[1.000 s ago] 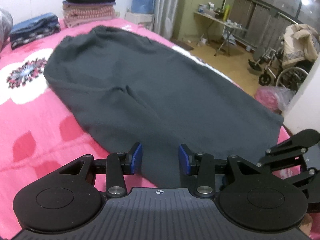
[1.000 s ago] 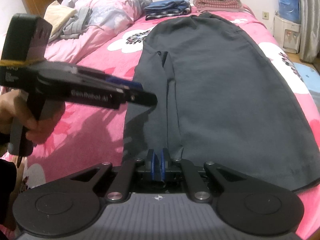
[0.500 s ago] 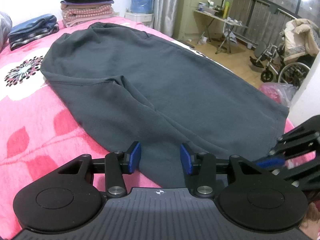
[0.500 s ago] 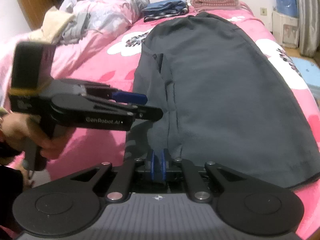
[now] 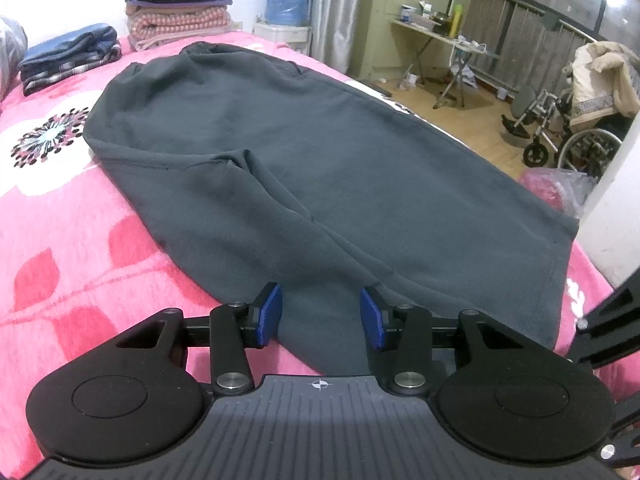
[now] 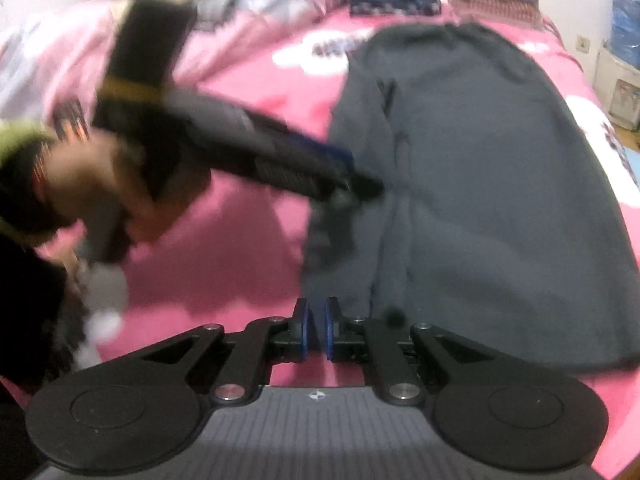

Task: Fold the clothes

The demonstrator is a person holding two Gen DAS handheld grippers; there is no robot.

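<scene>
Trousers (image 5: 320, 168) of dark grey lie flat on the pink blanket (image 5: 80, 260), cuffs just ahead of both claws. Left gripper (image 5: 320, 316) stands apart over a cuff; right gripper (image 6: 315, 328) is together, empty. Step in hand looks like reaching for the hems — next, pinch both and carry them toward the waistband.

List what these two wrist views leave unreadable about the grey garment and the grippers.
- Right wrist view: motion blur smears the left gripper, so contact with the grey garment cannot be told.
- Right wrist view: the right gripper is nearly shut; cloth between its pads is unclear.
- Left wrist view: the gripper body hides the garment's near end.
- Left wrist view: items on the folding table are too small.
</scene>
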